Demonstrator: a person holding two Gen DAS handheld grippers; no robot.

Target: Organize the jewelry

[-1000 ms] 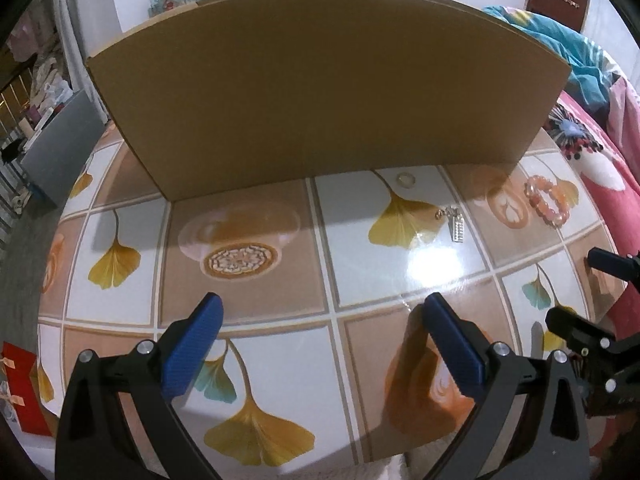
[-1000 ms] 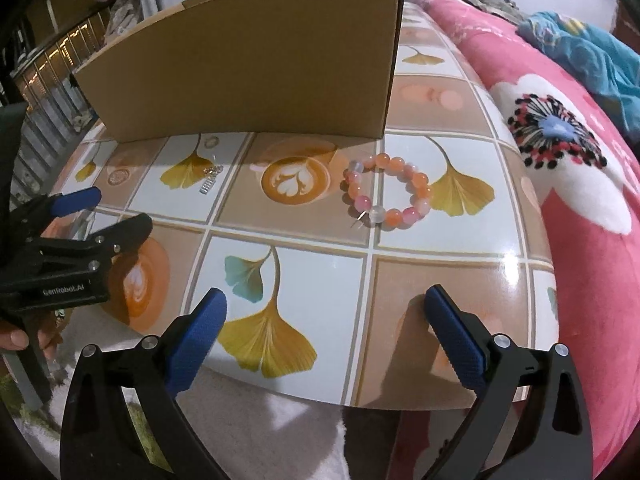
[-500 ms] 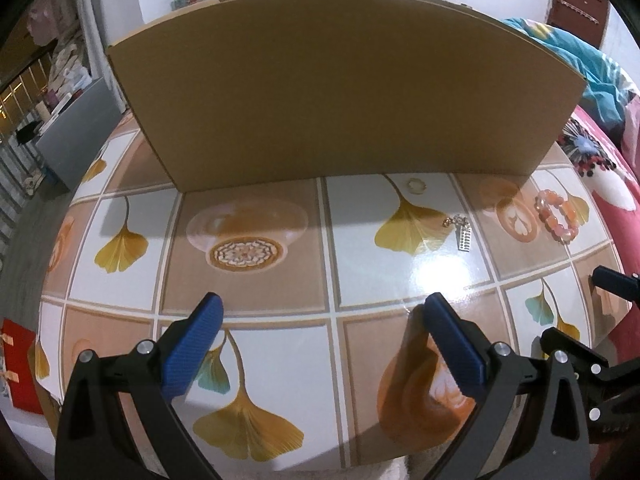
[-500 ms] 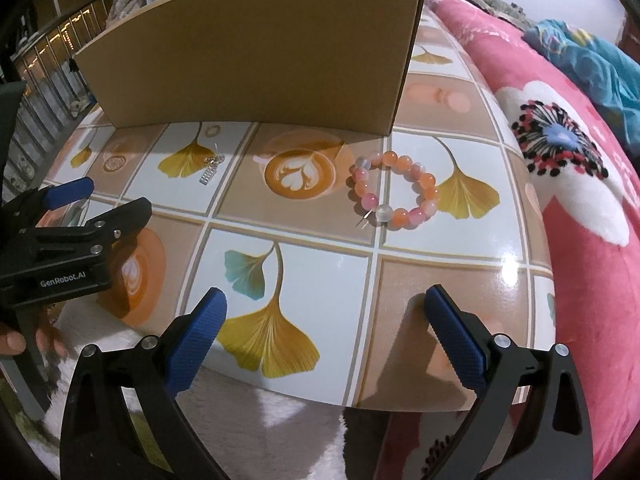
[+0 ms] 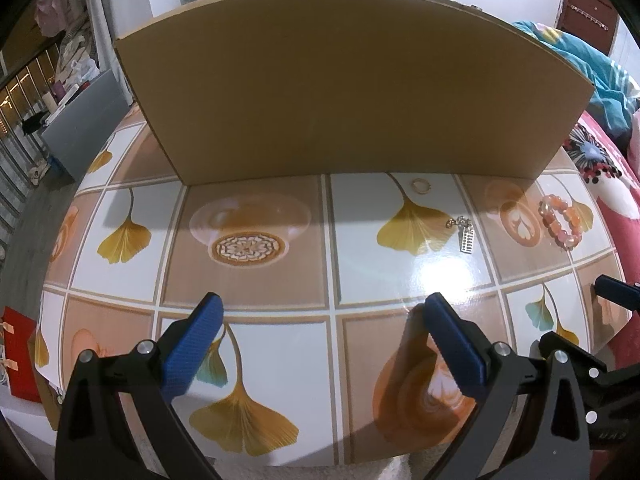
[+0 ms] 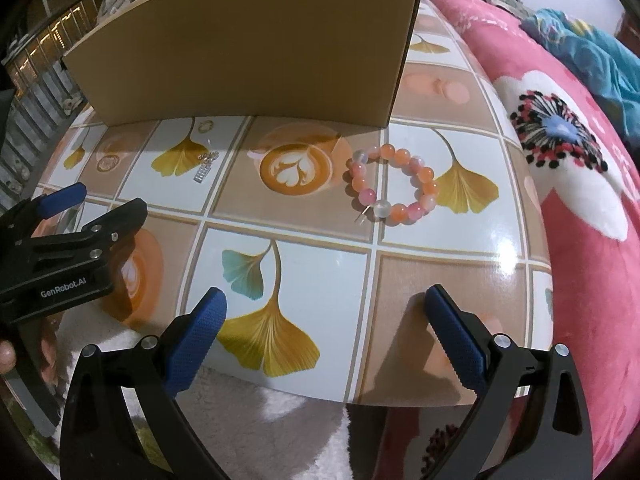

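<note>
A pink and orange bead bracelet [image 6: 392, 182] lies on the patterned table, ahead of my right gripper [image 6: 326, 312]; it also shows in the left wrist view [image 5: 560, 216] at the far right. A silver pendant on a chain [image 5: 464, 236] [image 6: 204, 170] lies mid-table. A small ring [image 5: 420, 186] [image 6: 205, 126] lies by the cardboard box [image 5: 332, 88] [image 6: 248, 48]. My left gripper [image 5: 324, 320] is open and empty above the near table edge. My right gripper is open and empty too.
The tall cardboard box wall stands across the back of the table [image 5: 256, 280]. A pink flowered blanket [image 6: 568, 152] lies to the right. A red bag [image 5: 18, 352] sits on the floor at left. White fluffy fabric [image 6: 288, 432] lies below the table's front edge.
Both grippers have moved slightly forward and inward over the table, so the box and jewelry sit a little nearer the centre. Both stay open; no jewelry has moved.
</note>
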